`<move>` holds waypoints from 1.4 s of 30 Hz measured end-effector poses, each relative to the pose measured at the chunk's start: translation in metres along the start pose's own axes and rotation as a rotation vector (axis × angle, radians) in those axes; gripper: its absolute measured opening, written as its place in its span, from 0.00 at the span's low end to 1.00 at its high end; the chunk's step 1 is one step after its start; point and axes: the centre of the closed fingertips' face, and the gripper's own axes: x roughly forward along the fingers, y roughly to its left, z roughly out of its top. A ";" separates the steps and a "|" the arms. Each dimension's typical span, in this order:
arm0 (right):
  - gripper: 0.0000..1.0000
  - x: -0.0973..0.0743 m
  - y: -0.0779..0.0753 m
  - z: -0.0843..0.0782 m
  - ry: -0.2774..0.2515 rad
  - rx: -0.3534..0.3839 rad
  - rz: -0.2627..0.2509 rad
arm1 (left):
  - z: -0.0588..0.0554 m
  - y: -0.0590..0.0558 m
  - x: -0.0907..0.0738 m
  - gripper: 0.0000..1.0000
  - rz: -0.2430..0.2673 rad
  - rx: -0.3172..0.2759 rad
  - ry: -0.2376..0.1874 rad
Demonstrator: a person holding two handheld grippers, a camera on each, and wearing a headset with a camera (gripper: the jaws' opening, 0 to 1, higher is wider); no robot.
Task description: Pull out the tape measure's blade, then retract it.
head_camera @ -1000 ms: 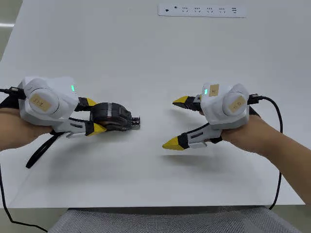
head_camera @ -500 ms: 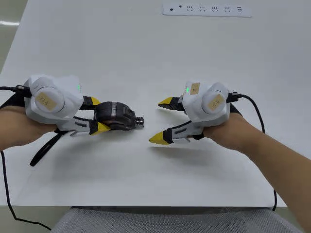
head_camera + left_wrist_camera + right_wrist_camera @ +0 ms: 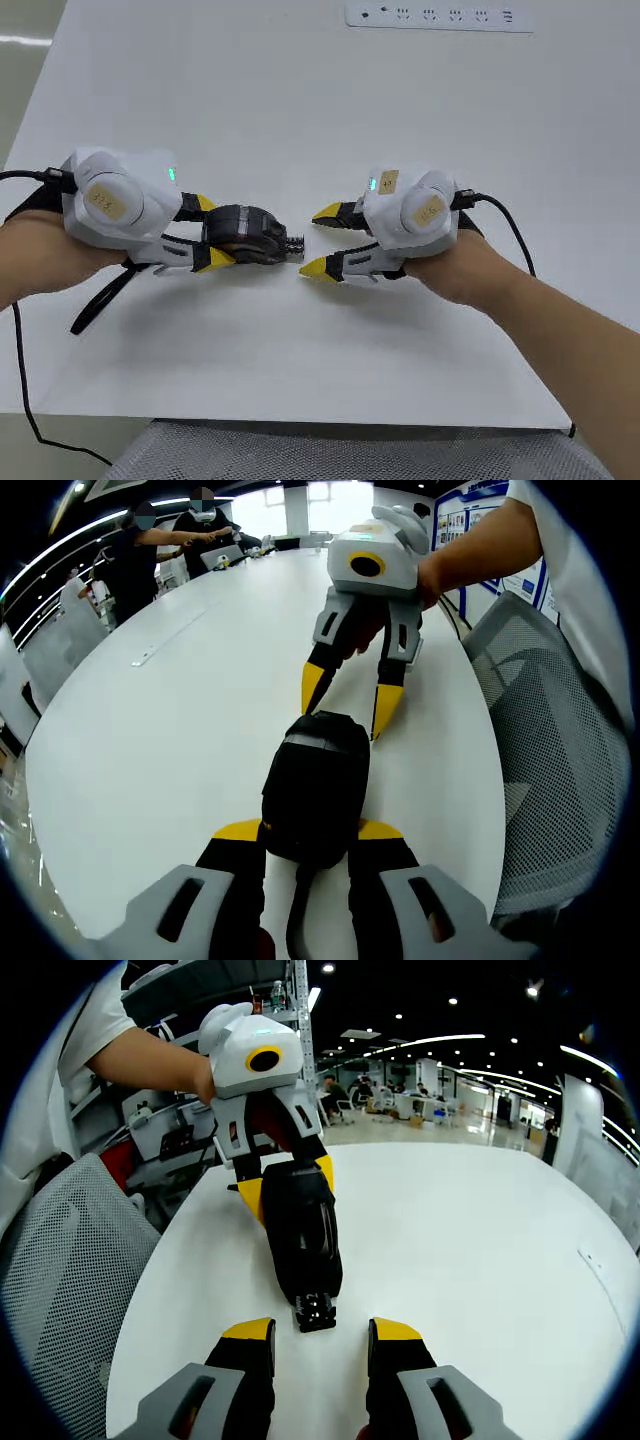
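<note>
A black tape measure rests on the white table, and my left gripper is shut on its rear half. Its metal end hook points right, with no blade drawn out. In the left gripper view the case stands between my yellow fingertips, and the right gripper faces it from beyond. My right gripper is open, its yellow tips level with the hook. In the right gripper view the hook lies just ahead of the gap between my right gripper's tips, apart from both.
A white power strip lies at the table's far edge. A black strap trails from the left gripper toward the near edge. A grey mesh chair sits below the table's front edge. People sit at the table's far end.
My right gripper has moved left up to the tape measure's hook, and its jaws have narrowed. The left gripper keeps its hold on the case.
</note>
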 end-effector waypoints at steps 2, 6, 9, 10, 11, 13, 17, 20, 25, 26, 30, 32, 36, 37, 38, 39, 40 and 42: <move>0.31 0.002 0.000 0.000 -0.002 -0.013 -0.001 | 0.000 0.000 0.000 0.27 0.000 0.001 0.000; 0.24 0.007 0.003 0.000 -0.003 -0.028 0.019 | 0.000 0.000 0.000 0.27 -0.002 0.001 -0.001; 0.20 0.010 0.004 -0.001 -0.002 -0.045 0.028 | 0.000 0.000 0.000 0.27 -0.003 0.001 -0.002; 0.18 0.010 0.003 0.001 -0.006 -0.050 0.027 | 0.001 0.000 0.000 0.27 -0.004 0.000 -0.003; 0.18 0.010 0.003 0.001 -0.007 -0.048 0.027 | 0.001 0.000 0.000 0.27 -0.004 0.000 -0.003; 0.16 0.011 0.001 0.001 -0.008 -0.065 0.024 | 0.001 0.000 0.001 0.27 -0.004 0.001 -0.004; 0.14 0.013 0.003 0.002 -0.015 -0.078 0.034 | 0.001 0.000 0.001 0.27 -0.005 0.002 -0.005; 0.13 0.015 0.005 0.004 -0.016 -0.100 0.037 | 0.001 0.000 0.001 0.27 -0.006 0.000 -0.006; 0.12 0.014 0.005 0.004 -0.013 -0.105 0.035 | 0.001 0.000 0.001 0.27 -0.007 0.005 -0.005; 0.12 0.014 0.004 0.004 -0.012 -0.102 0.034 | 0.000 0.000 0.001 0.27 -0.006 0.005 -0.005; 0.11 0.014 0.005 0.004 -0.013 -0.094 0.028 | 0.000 0.000 0.001 0.26 -0.007 0.008 -0.006; 0.10 0.014 0.005 0.004 -0.010 -0.090 0.028 | 0.000 0.000 0.001 0.26 -0.009 0.016 -0.003; 0.10 0.014 0.006 0.003 -0.010 -0.083 0.023 | 0.000 0.000 0.001 0.25 -0.014 0.025 0.006; 0.10 0.014 0.005 0.003 -0.010 -0.083 0.020 | 0.000 0.000 0.001 0.25 -0.015 0.032 0.006; 0.10 0.014 0.005 0.003 -0.010 -0.081 0.019 | 0.000 0.000 0.001 0.25 -0.016 0.030 0.005; 0.10 0.014 0.005 0.003 -0.010 -0.074 0.016 | 0.000 0.000 0.001 0.25 -0.017 0.027 0.004; 0.09 0.014 0.005 0.003 -0.011 -0.072 0.016 | 0.000 0.000 0.001 0.25 -0.017 0.030 0.004; 0.09 0.014 0.006 0.003 -0.008 -0.087 0.014 | 0.000 0.000 0.001 0.25 -0.019 0.029 0.003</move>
